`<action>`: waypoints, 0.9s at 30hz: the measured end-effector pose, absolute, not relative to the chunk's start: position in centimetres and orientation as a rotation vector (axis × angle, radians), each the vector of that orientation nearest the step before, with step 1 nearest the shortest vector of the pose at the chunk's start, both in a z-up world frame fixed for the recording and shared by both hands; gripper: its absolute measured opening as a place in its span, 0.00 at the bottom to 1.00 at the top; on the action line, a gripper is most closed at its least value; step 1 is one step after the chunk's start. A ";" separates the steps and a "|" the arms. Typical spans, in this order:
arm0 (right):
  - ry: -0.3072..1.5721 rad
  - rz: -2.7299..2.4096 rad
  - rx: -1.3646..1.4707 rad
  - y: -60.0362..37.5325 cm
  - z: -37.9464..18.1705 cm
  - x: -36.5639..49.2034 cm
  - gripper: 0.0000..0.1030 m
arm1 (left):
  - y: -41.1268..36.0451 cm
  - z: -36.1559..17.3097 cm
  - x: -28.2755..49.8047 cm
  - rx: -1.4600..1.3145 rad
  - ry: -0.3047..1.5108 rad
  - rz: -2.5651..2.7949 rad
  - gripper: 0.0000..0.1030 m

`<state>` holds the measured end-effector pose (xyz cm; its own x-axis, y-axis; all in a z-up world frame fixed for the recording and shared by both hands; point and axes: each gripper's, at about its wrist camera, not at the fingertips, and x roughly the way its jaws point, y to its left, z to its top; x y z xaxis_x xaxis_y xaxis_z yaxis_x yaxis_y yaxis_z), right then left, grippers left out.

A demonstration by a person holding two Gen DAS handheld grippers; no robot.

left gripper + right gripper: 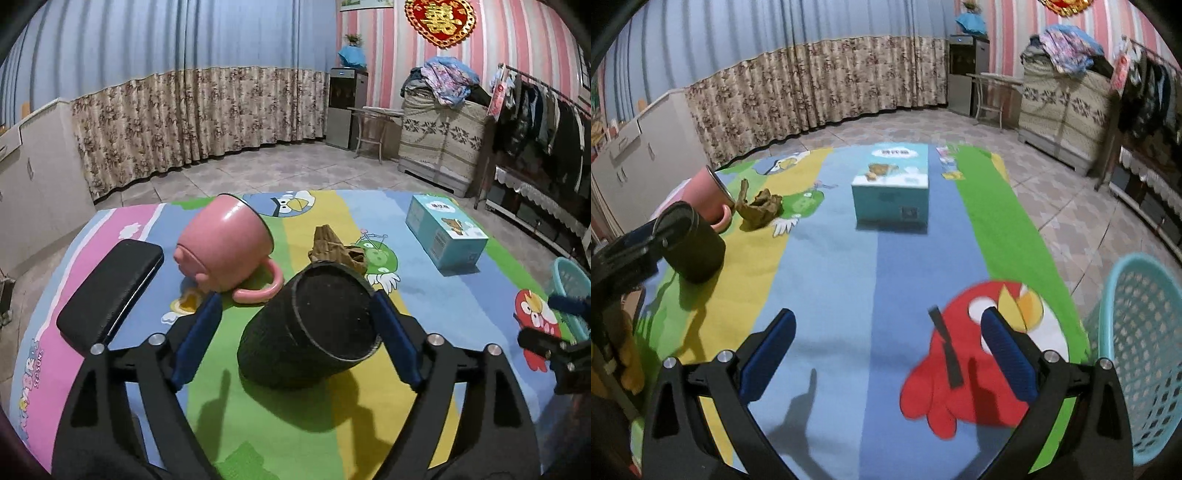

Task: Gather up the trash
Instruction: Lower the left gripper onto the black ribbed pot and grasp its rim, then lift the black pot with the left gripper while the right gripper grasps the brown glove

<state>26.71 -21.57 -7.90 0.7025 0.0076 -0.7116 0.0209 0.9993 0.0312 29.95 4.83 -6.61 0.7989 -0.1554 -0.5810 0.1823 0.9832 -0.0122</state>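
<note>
A crumpled brown paper scrap [332,247] [757,206] lies on the cartoon mat [461,295] beyond a black cylinder cup [310,328] [690,247]. The cup stands tilted between the jaws of my left gripper [297,297]. The right pad touches its rim and the left pad is clear of it, so the gripper is open. My right gripper [888,314] hovers open over the blue and red part of the mat [849,295] with nothing between its fingers. A teal mesh basket [1145,350] [570,291] stands just right of it.
A pink mug [225,251] [705,195] lies on its side left of the paper. A black case [110,288] rests at the mat's left. A light blue tissue box [443,232] [890,188] sits farther back. Tiled floor, curtains and furniture surround the mat.
</note>
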 end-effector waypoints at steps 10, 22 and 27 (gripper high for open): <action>0.818 -0.066 0.065 -23.8 -8.7 27.3 0.95 | 5.7 -4.9 27.8 -0.016 0.523 -0.212 0.95; 0.842 -0.091 0.100 -24.1 -9.2 28.8 0.95 | 5.0 -7.9 31.3 0.048 0.701 -0.126 0.60; 0.836 -0.051 0.071 -21.6 -8.9 30.3 0.95 | 6.4 -6.1 29.9 0.015 0.602 -0.075 0.60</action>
